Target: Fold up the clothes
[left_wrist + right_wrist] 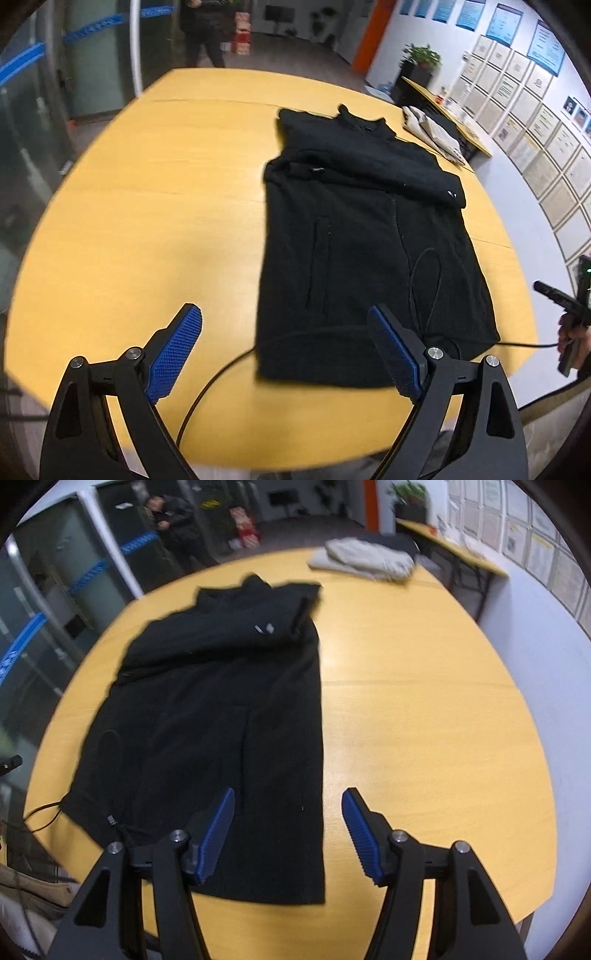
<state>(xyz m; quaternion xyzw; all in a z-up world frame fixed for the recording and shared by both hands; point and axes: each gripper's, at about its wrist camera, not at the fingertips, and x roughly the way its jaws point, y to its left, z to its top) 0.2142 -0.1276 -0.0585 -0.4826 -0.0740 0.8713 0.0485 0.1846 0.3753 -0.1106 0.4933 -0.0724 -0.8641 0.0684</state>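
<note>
A black zip jacket (362,236) lies flat on the yellow wooden table (147,221), collar at the far end, both sleeves folded across the chest. It also shows in the right wrist view (221,709). My left gripper (284,332) is open and empty, above the jacket's near left hem corner. My right gripper (288,812) is open and empty, above the jacket's near right hem edge. The right gripper (565,306) also shows at the right edge of the left wrist view, held in a hand.
A folded pale garment (365,559) lies at the table's far right (432,129). A thin black cable (207,384) runs over the near table edge and loops on the jacket. A person (177,520) stands beyond the table. A side table (450,546) stands by the wall.
</note>
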